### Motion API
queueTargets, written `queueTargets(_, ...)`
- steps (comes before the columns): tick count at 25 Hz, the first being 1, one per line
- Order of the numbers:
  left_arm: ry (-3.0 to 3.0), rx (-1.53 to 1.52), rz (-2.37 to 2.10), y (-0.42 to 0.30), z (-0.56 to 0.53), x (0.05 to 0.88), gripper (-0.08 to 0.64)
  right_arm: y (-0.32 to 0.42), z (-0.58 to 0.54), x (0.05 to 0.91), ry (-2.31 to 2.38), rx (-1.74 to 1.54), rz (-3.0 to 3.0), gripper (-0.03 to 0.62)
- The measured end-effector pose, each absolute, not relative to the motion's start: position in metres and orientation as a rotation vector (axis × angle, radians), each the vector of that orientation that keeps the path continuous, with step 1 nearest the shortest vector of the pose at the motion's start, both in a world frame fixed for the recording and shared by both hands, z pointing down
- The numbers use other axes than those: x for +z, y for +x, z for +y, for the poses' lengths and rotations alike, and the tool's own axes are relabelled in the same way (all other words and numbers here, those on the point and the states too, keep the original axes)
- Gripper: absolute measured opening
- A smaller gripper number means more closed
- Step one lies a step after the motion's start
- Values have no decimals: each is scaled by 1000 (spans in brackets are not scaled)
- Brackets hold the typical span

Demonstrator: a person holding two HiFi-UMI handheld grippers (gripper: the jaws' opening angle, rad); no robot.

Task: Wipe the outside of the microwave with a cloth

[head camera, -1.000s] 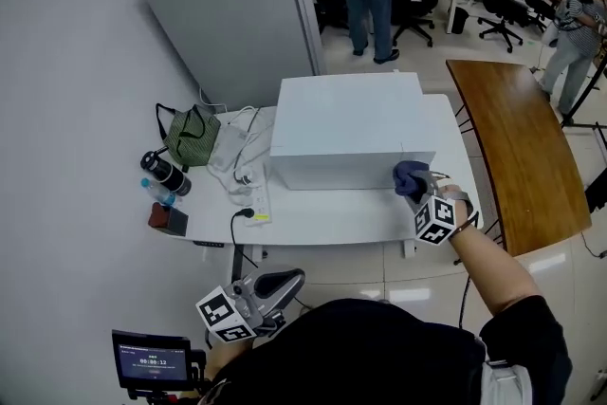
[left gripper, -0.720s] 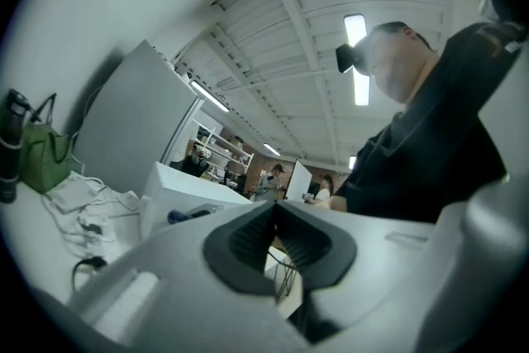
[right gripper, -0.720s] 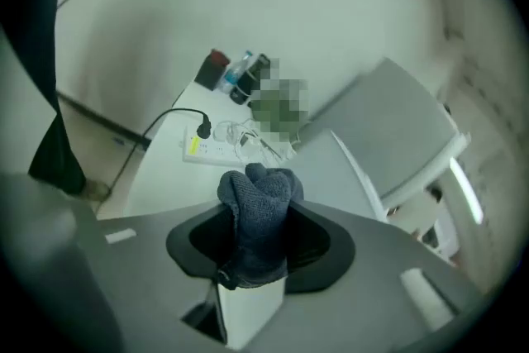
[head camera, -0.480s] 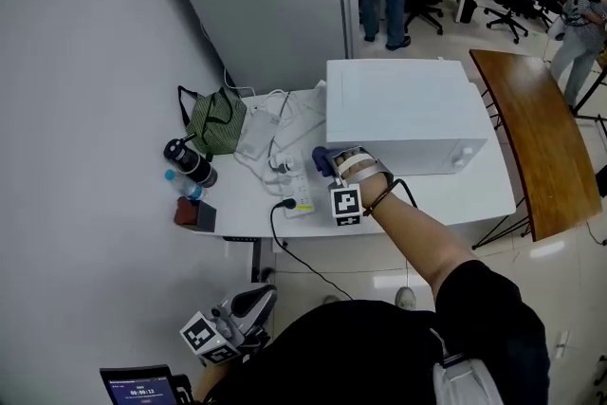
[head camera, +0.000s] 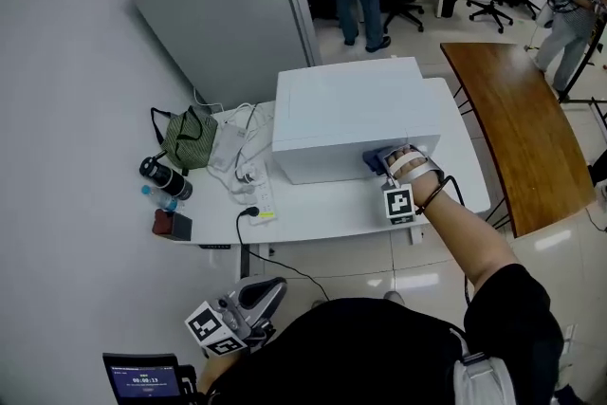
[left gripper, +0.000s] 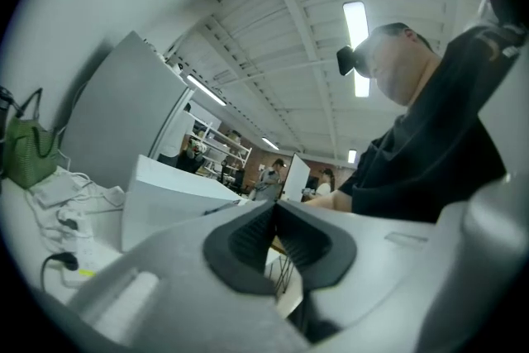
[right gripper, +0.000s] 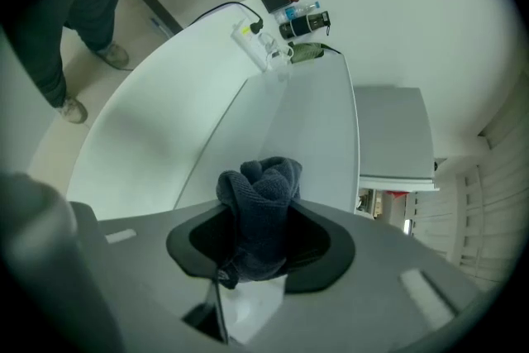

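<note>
The white microwave (head camera: 346, 114) stands on the white table (head camera: 313, 213), its front face toward me. A dark blue cloth (head camera: 377, 160) is bunched against the right part of that front face, and my right gripper (head camera: 391, 168) is shut on it. In the right gripper view the cloth (right gripper: 260, 207) sticks up between the jaws, with the microwave front (right gripper: 318, 128) just past it. My left gripper (head camera: 254, 303) hangs low by my body, below the table edge, jaws closed together with nothing in them. The left gripper view shows the microwave (left gripper: 169, 198) from the side.
A power strip (head camera: 258, 199) with cables, a green bag (head camera: 190, 138), a dark bottle (head camera: 163, 175) and a red-brown box (head camera: 171, 225) crowd the table's left part. A grey partition (head camera: 223, 5) stands behind. A wooden table (head camera: 517, 133) is at the right, with people beyond.
My right gripper has carried the cloth along the microwave's front: from its right end a second ago, to its left end, and now back to the right part. The left gripper stays low.
</note>
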State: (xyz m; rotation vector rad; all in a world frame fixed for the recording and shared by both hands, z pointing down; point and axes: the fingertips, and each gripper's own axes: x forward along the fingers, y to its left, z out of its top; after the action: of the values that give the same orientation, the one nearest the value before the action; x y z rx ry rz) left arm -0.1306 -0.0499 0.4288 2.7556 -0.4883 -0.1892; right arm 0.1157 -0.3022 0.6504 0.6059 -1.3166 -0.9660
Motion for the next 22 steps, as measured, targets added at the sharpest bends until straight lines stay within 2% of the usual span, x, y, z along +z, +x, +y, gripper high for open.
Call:
queueTargets(3, 2751, -188, -443, -82, -39, 427, 3, 169, -288, 647, 637, -943, -1311, 150)
queueTargets(7, 2741, -189, -454, -58, -31, 425, 3, 168, -282, 638, 695, -859, -1380, 150)
queueTargets(9, 2740, -193, -475, -63, -28, 425, 3, 136, -272, 636, 781, -654, -1628, 150)
queueTargets(14, 2702, -228, -550, -122, -26, 434, 3, 9, -270, 658, 978, 225, -2278, 150)
queueTargets(19, 2679, -210, -660, -219, -24, 444, 3, -101, -325, 699, 1131, 839, -2423, 150)
queueTargets(22, 2649, -210, -736, -269, -26, 451, 3, -132, -354, 705, 1212, 1030, -2431, 150)
